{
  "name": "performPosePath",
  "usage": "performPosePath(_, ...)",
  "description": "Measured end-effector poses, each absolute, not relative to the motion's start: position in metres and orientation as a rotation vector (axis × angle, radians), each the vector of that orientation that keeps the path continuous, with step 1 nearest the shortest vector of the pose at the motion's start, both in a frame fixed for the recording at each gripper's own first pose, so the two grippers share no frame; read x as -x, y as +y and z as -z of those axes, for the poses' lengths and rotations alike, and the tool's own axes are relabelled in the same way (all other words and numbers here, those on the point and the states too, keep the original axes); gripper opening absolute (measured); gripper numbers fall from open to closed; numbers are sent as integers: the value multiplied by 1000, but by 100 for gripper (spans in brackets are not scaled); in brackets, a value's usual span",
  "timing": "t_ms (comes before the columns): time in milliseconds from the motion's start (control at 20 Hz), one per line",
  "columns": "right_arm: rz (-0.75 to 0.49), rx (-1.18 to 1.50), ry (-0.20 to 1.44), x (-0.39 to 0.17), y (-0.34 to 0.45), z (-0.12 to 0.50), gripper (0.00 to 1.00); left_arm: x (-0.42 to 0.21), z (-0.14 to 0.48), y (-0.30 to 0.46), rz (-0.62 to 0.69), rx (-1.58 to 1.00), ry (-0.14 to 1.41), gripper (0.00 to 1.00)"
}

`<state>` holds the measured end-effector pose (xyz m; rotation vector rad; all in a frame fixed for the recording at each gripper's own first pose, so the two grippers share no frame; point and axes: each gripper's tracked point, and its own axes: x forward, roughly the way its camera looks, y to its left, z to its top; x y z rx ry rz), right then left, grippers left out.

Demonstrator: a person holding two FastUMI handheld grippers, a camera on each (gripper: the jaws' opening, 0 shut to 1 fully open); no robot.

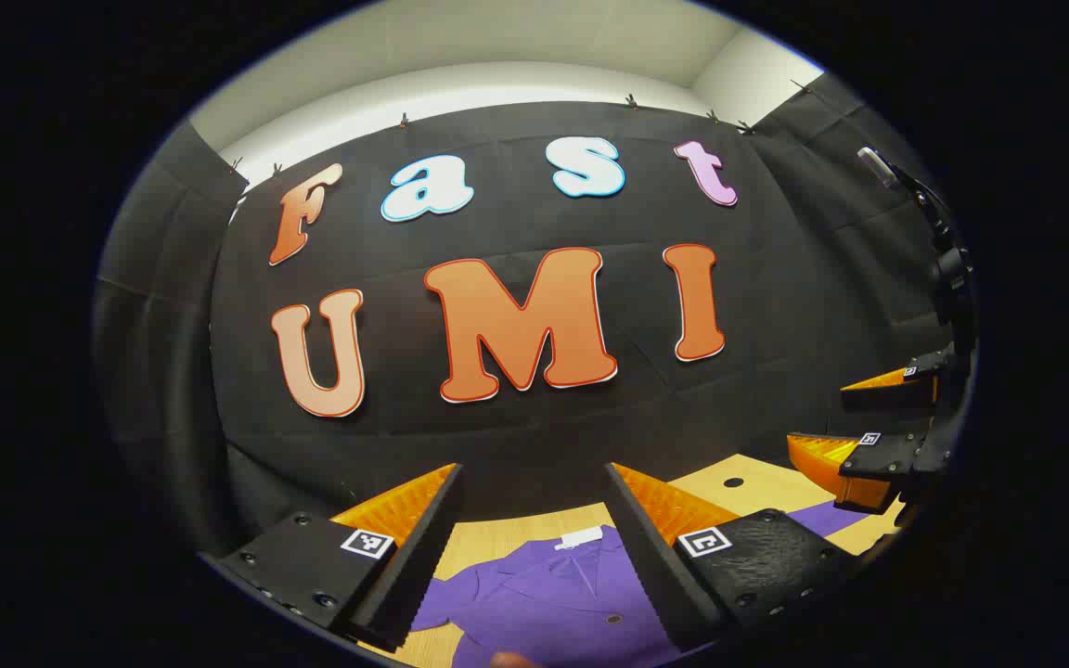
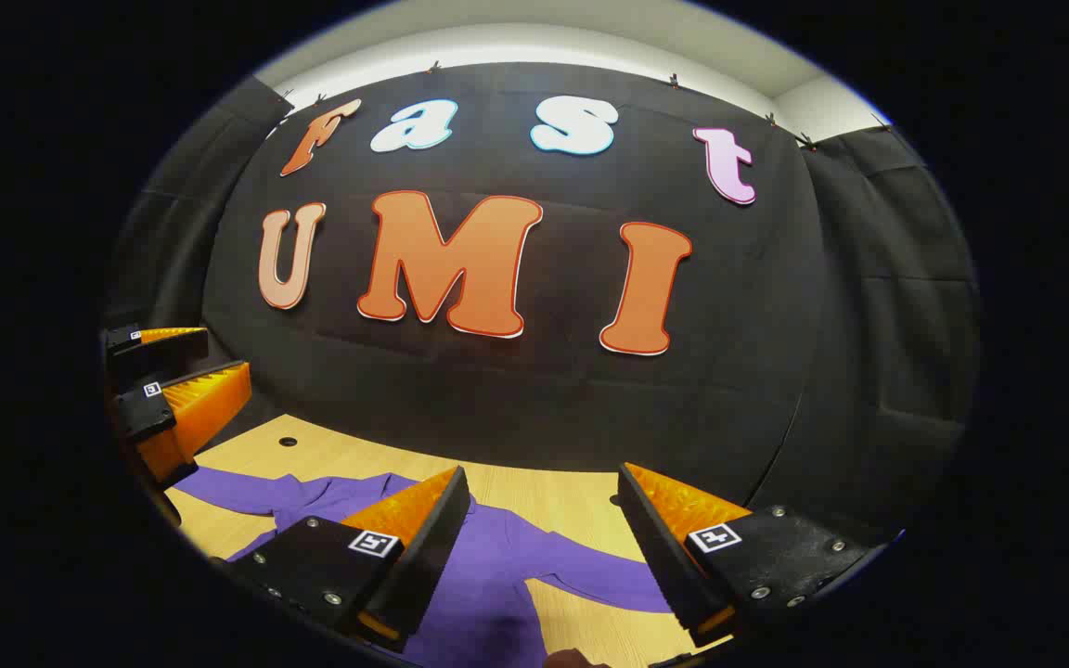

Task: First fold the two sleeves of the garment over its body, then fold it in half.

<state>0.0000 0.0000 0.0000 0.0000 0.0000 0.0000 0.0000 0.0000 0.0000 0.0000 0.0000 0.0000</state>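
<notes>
The left gripper (image 1: pixel 533 482) hangs above the near edge of the table (image 1: pixel 534 533) with its jaws spread wide and nothing between them. Directly below and ahead of it lies the purple garment (image 1: pixel 553 603), spread flat, its collar with a white tag pointing toward the booth's back wall, so its long axis runs away from the person. A dark button shows on the front.

Further right, the right gripper (image 2: pixel 542 482) is likewise released and empty, poised above the table's wood. In the right gripper view the garment's body passes under its left finger, and one sleeve (image 2: pixel 590 571) stretches out flat to the right, lying between and just below the fingers. The other sleeve (image 2: pixel 228 487) reaches out toward the left gripper at that view's left edge.

Both sleeves are spread out, so the folding looks not yet begun. Each gripper appears nearest to the sleeve on its own side; the coming move likely calls for a drop straight down onto a cuff.
</notes>
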Motion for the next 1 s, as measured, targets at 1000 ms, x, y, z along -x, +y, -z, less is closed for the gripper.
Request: performPosePath(1000, 51, 0, -6, 1, -21, -1, 98, -8, -4, -15, 41, -19, -10, 95)
